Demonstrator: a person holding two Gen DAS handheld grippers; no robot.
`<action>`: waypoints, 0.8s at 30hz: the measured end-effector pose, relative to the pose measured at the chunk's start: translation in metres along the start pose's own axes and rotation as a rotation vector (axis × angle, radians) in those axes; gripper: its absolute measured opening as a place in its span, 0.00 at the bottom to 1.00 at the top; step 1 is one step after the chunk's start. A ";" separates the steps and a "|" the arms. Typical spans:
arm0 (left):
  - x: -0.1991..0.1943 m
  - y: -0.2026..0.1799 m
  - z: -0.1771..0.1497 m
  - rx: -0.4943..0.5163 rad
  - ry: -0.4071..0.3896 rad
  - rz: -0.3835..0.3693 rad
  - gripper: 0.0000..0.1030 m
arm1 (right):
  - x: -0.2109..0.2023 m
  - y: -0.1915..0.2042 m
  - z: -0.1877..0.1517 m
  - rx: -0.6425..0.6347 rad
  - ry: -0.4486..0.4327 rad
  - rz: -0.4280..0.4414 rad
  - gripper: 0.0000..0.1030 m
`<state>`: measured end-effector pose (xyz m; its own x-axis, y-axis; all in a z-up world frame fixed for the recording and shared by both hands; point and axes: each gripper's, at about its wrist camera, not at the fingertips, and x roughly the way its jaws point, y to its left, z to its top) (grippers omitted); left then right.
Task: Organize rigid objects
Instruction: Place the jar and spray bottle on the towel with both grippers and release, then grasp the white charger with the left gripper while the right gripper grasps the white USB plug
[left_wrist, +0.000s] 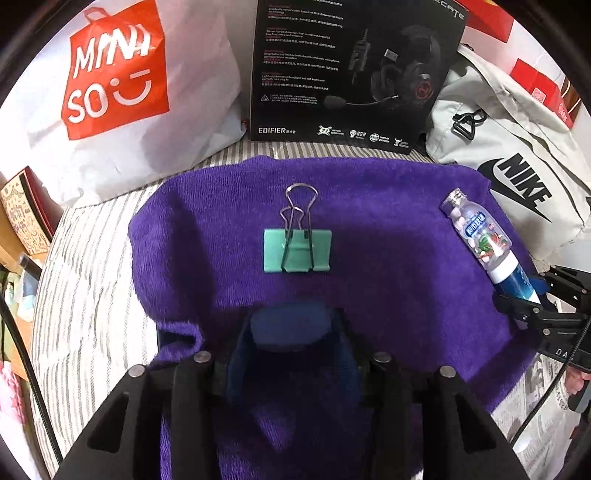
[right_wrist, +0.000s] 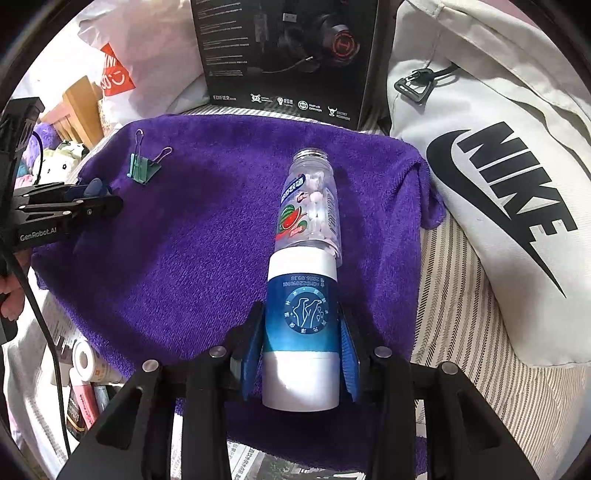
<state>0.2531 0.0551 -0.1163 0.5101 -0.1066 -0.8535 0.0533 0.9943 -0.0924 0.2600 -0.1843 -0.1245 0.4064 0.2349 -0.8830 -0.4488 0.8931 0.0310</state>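
A green binder clip lies on the purple towel, straight ahead of my left gripper, which is shut and empty a little short of it. The clip also shows in the right wrist view. My right gripper is shut on a white and blue tube at the towel's right side. A clear candy bottle lies on the towel just beyond the tube, in line with it. In the left wrist view the bottle and tube lie at the right, with the right gripper behind them.
A black headset box stands behind the towel. A white and red shopping bag is at the back left, a white Nike bag on the right. The towel lies on striped bedding. Small items crowd the near left.
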 end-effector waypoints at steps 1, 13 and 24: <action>-0.001 -0.001 -0.002 0.000 0.001 -0.004 0.47 | 0.000 0.000 0.000 -0.003 0.001 0.007 0.41; -0.039 0.000 -0.040 -0.038 0.009 -0.016 0.60 | -0.024 0.006 -0.011 0.072 -0.003 0.043 0.60; -0.102 -0.026 -0.105 -0.028 -0.026 -0.042 0.60 | -0.091 0.009 -0.062 0.167 -0.070 0.014 0.65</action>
<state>0.1095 0.0397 -0.0807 0.5297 -0.1481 -0.8352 0.0515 0.9884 -0.1427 0.1699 -0.2215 -0.0727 0.4583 0.2690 -0.8471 -0.3185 0.9395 0.1260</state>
